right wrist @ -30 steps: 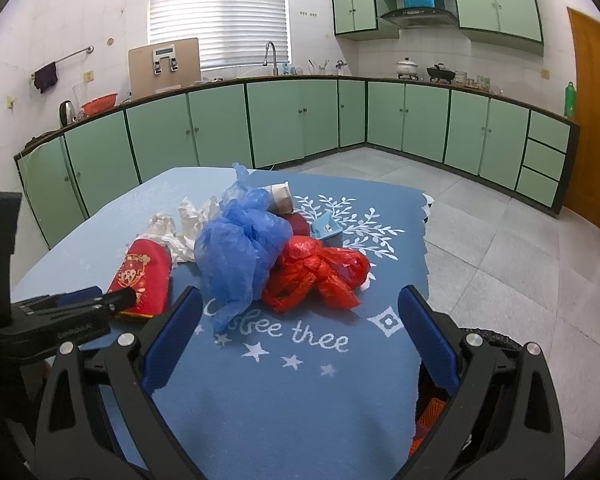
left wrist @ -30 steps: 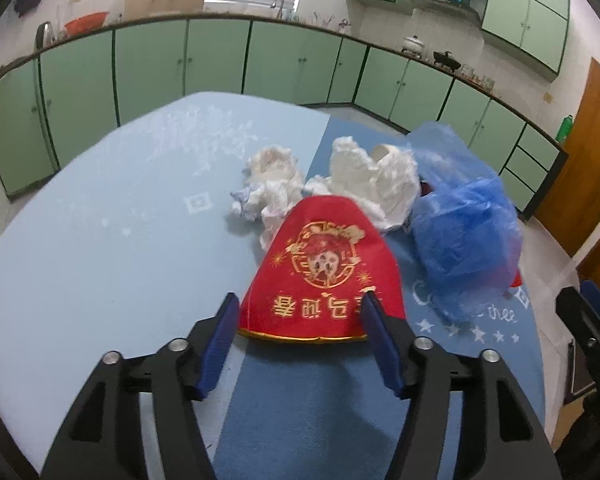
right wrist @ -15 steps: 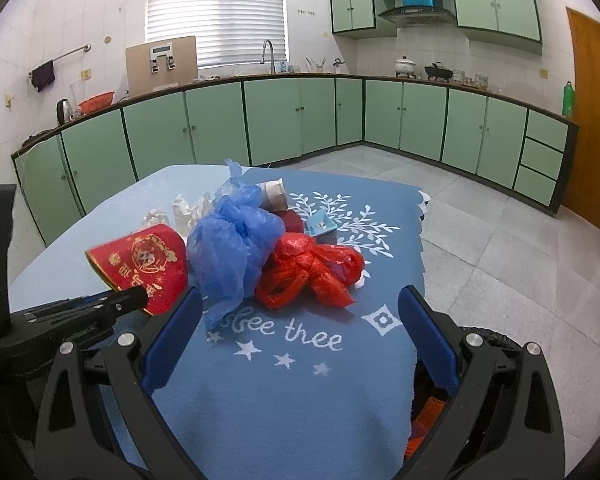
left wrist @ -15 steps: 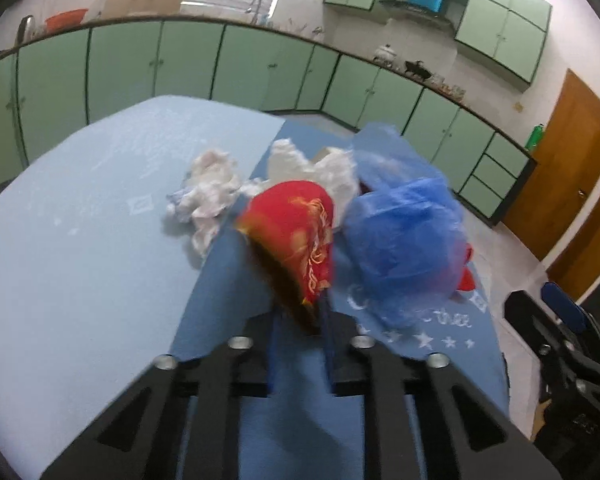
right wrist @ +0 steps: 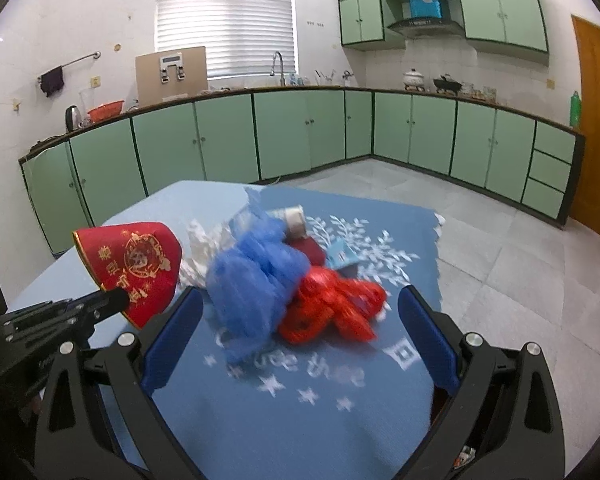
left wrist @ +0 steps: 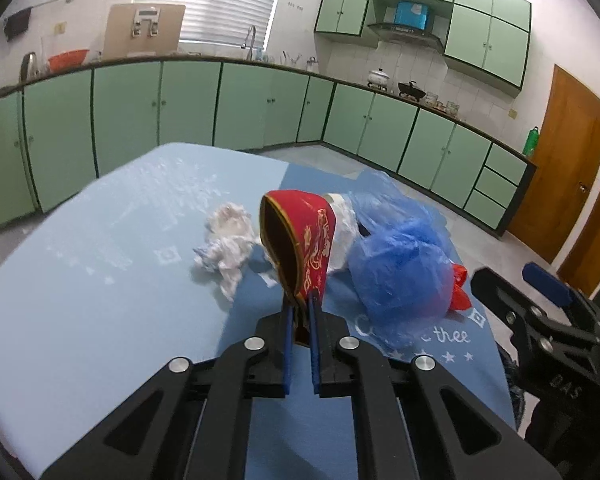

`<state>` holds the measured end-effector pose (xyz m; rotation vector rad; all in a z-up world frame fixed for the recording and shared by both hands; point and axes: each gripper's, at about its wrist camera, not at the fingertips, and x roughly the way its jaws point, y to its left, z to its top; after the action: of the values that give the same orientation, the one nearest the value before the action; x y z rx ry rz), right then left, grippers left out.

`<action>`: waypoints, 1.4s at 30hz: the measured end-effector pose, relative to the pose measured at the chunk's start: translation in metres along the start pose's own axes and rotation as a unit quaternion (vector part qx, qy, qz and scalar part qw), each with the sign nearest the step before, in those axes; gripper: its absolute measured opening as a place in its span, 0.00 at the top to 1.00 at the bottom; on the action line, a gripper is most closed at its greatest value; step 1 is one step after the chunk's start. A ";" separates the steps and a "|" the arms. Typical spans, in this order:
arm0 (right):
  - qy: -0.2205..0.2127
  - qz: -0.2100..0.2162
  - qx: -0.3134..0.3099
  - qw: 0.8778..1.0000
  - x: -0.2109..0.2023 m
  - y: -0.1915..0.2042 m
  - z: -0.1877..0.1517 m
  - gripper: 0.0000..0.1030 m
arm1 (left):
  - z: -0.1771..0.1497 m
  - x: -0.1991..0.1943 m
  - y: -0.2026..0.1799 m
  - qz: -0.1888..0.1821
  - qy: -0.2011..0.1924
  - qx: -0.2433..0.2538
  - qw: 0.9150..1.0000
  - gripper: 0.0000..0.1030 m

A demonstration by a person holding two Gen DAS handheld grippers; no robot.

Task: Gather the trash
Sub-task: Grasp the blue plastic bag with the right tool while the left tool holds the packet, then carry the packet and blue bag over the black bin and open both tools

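We see the counter (left wrist: 80,280) under a blue cloth, pale on its left part and darker with white leaf print and lettering on the right. From the left wrist view, the stretch from 9 to 11 o'clock is bare cloth running to a rounded edge; in the right wrist view the cloth's right edge drops to tiled floor (right wrist: 500,240) at 3 o'clock, with wide room there.

Our left hand-held gripper (left wrist: 299,312) is closing, its blue pads pressed on the lower edge of the red pouch (left wrist: 304,240), which stands lifted off the cloth, its mouth gaping toward 10 o'clock; what is inside we cannot tell. The pouch is fabric with gold trim and gold printed figures. Our right hand-held gripper (right wrist: 300,336) is spread wide with nothing between its fingers, low over the cloth.

The trash pile lies at centre: a crumpled white tissue wad (left wrist: 228,240) at 11 o'clock of the pouch, a thin, wrinkled blue plastic bag (left wrist: 400,264) at 2 o'clock, and a shiny knotted red plastic bag (right wrist: 332,308) touching the blue one. A small cup (right wrist: 294,220) lies tipped behind them.
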<state>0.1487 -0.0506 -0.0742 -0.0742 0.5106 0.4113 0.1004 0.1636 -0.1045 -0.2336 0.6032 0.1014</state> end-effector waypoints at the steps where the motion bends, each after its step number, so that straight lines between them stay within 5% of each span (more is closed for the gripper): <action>1: -0.001 0.001 0.001 1.000 0.002 0.002 0.002 0.08 | 0.001 0.000 0.003 0.002 -0.001 0.001 1.000 0.93; 12: 0.014 0.014 -0.014 1.000 0.036 0.022 0.010 0.31 | 0.012 0.000 0.024 0.028 -0.020 0.001 0.999 0.93; 22: 0.053 0.063 -0.022 0.996 0.048 0.024 0.002 0.93 | 0.010 -0.003 0.024 0.033 -0.025 0.002 0.999 0.93; 31: 0.013 0.106 -0.004 0.994 0.007 0.018 0.022 0.95 | 0.017 -0.021 0.011 0.024 -0.045 0.009 0.999 0.93; 42: -0.026 0.092 0.032 0.995 -0.052 -0.012 0.033 0.95 | 0.023 -0.043 -0.018 -0.005 -0.061 0.030 0.998 0.93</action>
<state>0.1276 -0.0749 -0.0206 0.0457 0.4814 0.5755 0.0808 0.1509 -0.0579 -0.1712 0.4829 0.0861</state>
